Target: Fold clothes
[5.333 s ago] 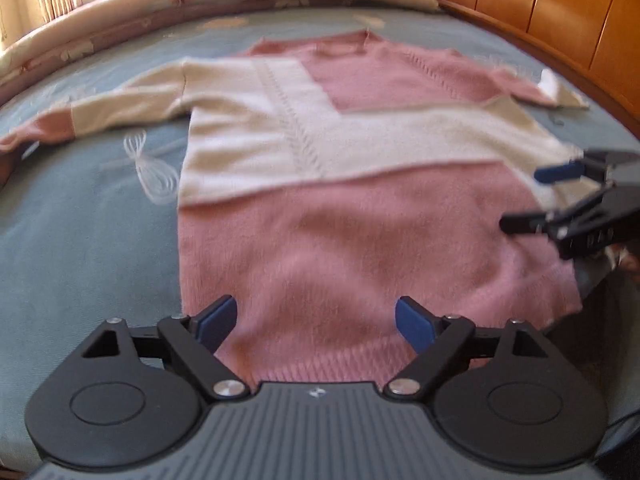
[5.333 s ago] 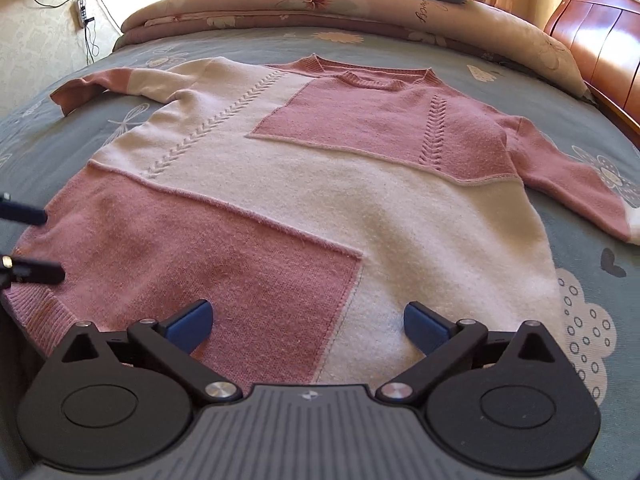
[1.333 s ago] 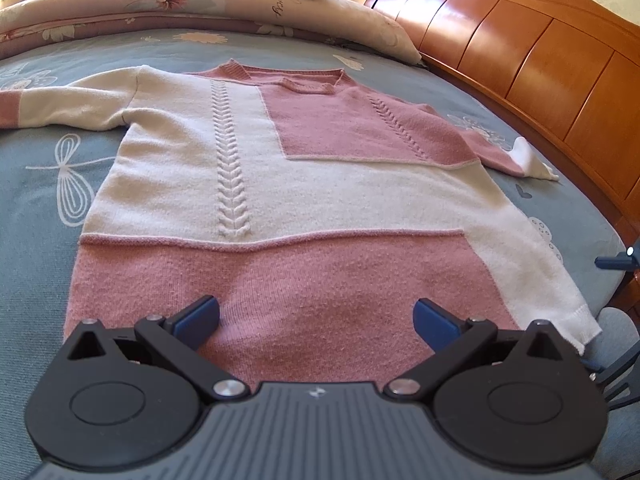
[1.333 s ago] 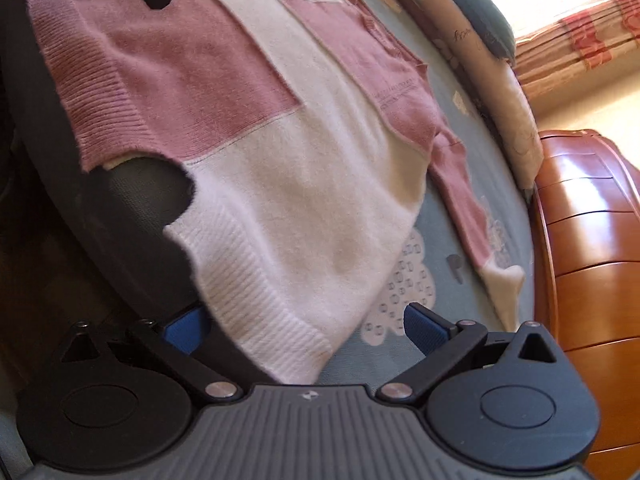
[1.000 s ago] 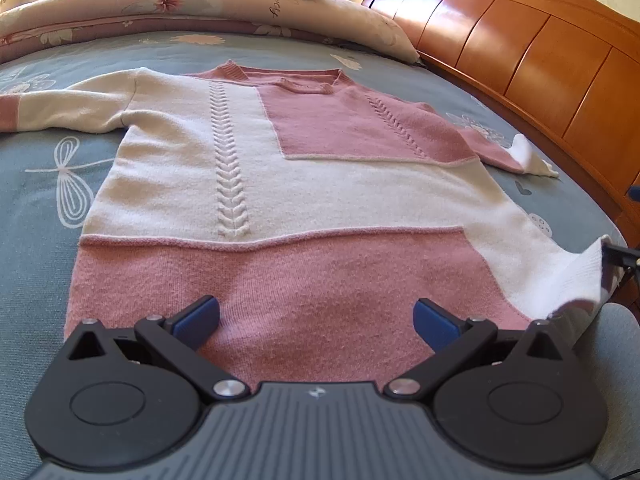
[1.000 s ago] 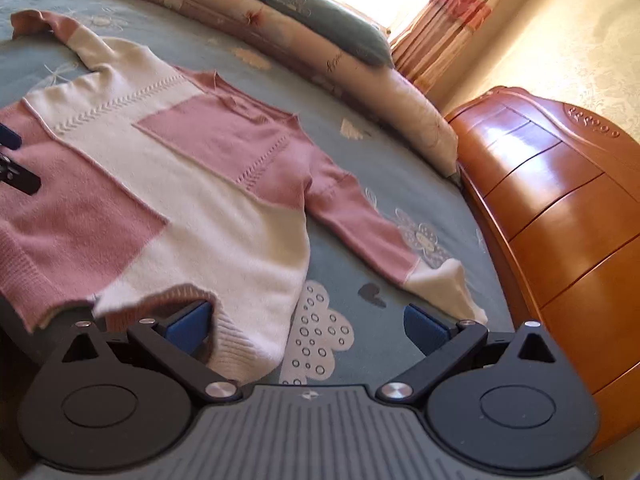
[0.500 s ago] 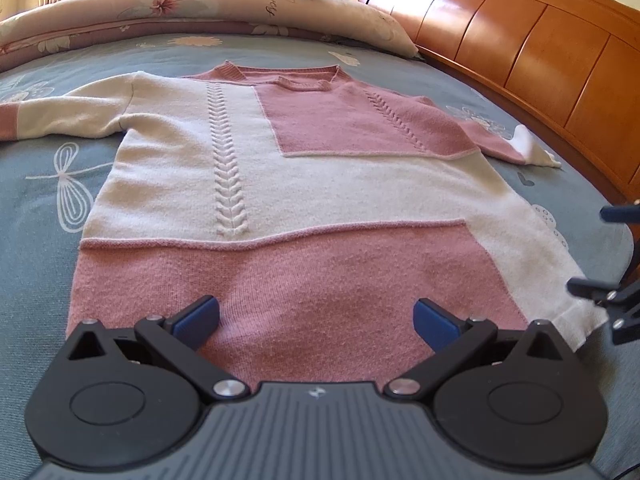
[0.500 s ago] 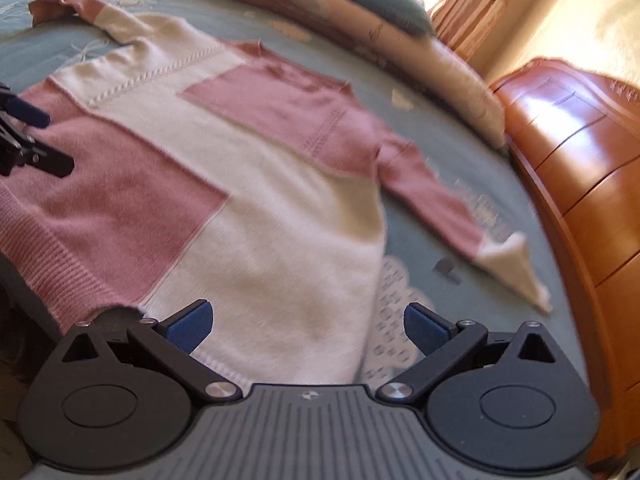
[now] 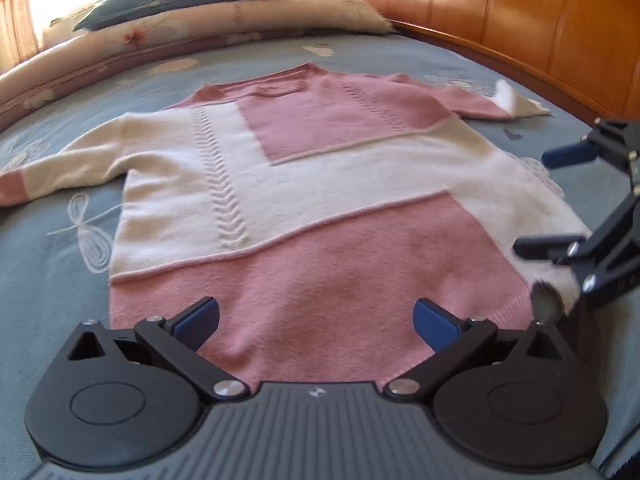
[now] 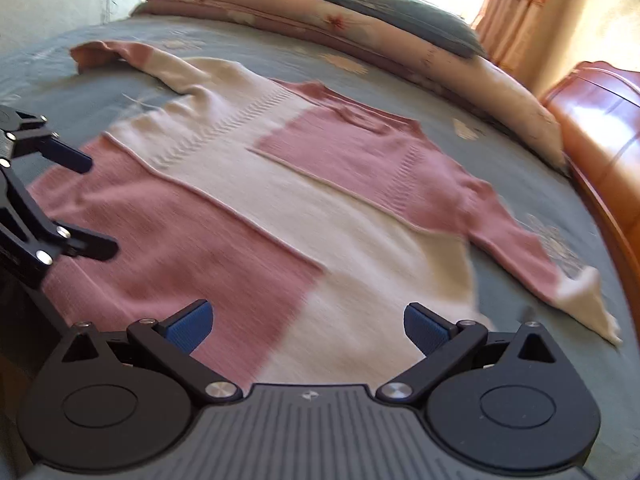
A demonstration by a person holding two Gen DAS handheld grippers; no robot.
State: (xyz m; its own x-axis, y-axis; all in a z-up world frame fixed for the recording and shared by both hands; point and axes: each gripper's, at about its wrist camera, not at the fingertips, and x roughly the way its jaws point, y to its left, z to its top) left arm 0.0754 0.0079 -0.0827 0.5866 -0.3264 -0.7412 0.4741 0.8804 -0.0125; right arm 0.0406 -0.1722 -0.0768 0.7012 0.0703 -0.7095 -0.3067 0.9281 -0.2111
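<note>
A pink and cream knit sweater (image 9: 320, 200) lies spread flat on the bed, both sleeves stretched out to the sides. My left gripper (image 9: 316, 322) is open over the pink hem, nothing between its fingers. My right gripper (image 10: 306, 326) is open above the hem where pink meets cream, also holding nothing. In the left wrist view the right gripper (image 9: 556, 200) shows at the right by the cream hem corner. In the right wrist view the left gripper (image 10: 86, 204) shows at the left over the pink panel.
The blue floral bedspread (image 9: 48, 264) lies under the sweater. A rolled quilt (image 10: 360, 36) and a dark pillow (image 10: 392, 12) lie at the head of the bed. An orange wooden bed frame (image 9: 540, 28) runs along the right side.
The right gripper lifted the cream hem corner, then let it go; the hem lies flat again. Both wrist views have swung inward and the right gripper now sits closer to the left one.
</note>
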